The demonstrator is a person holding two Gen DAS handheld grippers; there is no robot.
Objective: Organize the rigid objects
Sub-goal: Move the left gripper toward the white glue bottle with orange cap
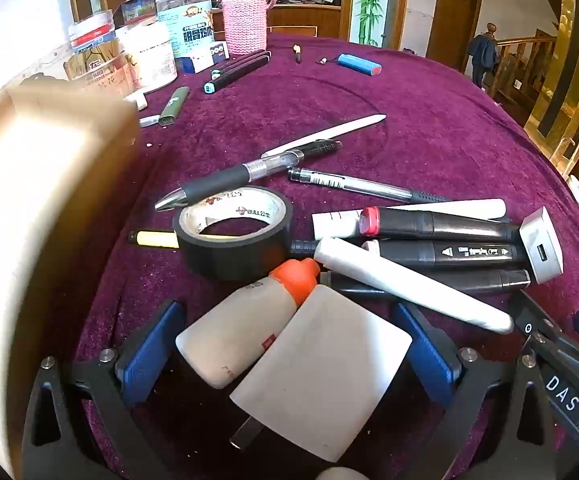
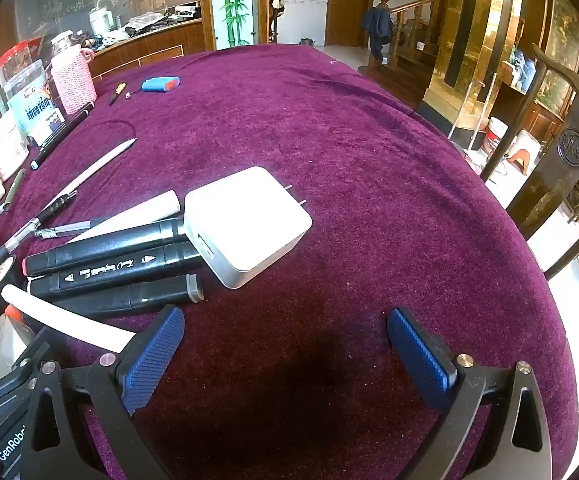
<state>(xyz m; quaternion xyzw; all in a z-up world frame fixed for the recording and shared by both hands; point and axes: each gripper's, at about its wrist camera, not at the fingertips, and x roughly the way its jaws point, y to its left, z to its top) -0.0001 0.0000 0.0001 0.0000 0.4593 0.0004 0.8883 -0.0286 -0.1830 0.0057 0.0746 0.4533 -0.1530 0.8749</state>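
"DAS" on right hand-held gripper (image 1: 561, 396); "GenRob…", cut off, on left hand-held gripper (image 2: 9, 450); "BULL" on tape roll (image 1: 233, 236) core.

Both wrist cameras look steeply down and forward along their blue-padded fingers, close over the purple velvet tablecloth (image 2: 369, 160). The left view sits nearer the clutter. Both share the three black marker pens (image 1: 449, 252) (image 2: 117, 268) and the white square plug charger (image 1: 541, 246) (image 2: 249, 224).

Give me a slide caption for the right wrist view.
Open right gripper hovers over purple tablecloth near white charger and black markers.
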